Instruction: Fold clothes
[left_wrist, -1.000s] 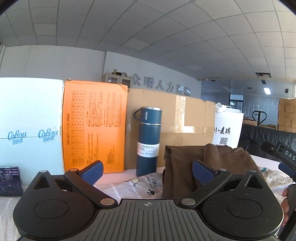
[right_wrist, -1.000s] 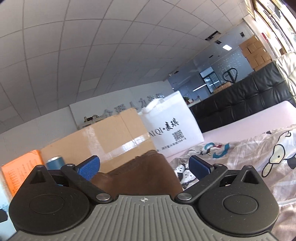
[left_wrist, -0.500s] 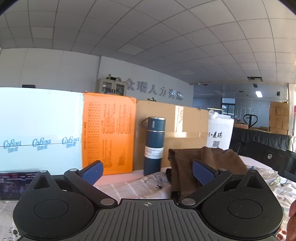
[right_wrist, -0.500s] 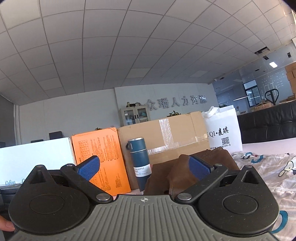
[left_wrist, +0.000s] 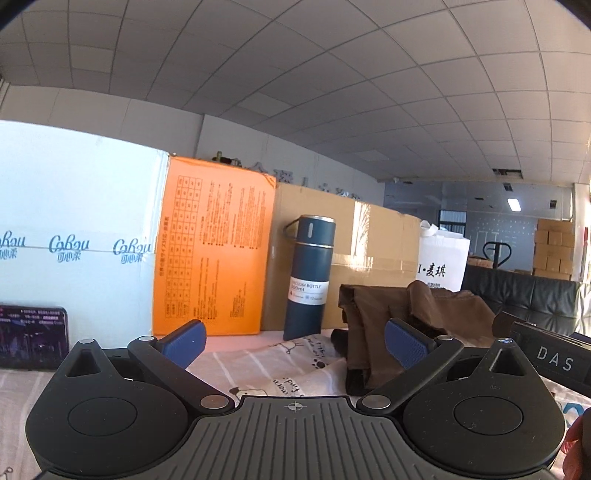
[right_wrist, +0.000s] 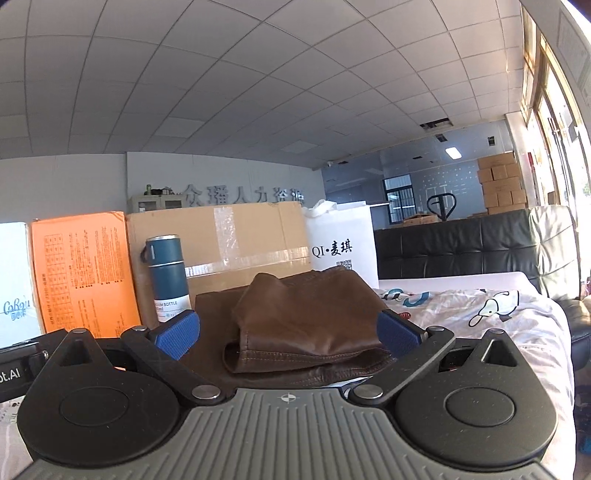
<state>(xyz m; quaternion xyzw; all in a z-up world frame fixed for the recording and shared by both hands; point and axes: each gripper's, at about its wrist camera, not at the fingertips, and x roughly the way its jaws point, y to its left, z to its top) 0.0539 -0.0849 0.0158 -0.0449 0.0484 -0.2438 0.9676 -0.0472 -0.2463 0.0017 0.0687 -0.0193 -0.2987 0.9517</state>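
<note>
The left gripper (left_wrist: 293, 341) had its blue pads spread wide with nothing between them. Past it stood an orange box (left_wrist: 212, 251), then a blue vacuum bottle (left_wrist: 308, 277), upright. Right of the bottle, the folded brown garment (right_wrist: 306, 321) lay on the cartoon-print sheet (right_wrist: 491, 314). The right gripper (right_wrist: 288, 334) hovered wide apart before the garment, gripping nothing.

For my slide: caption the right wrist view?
Open right gripper faces folded brown garment on cartoon-print sheet.
</note>
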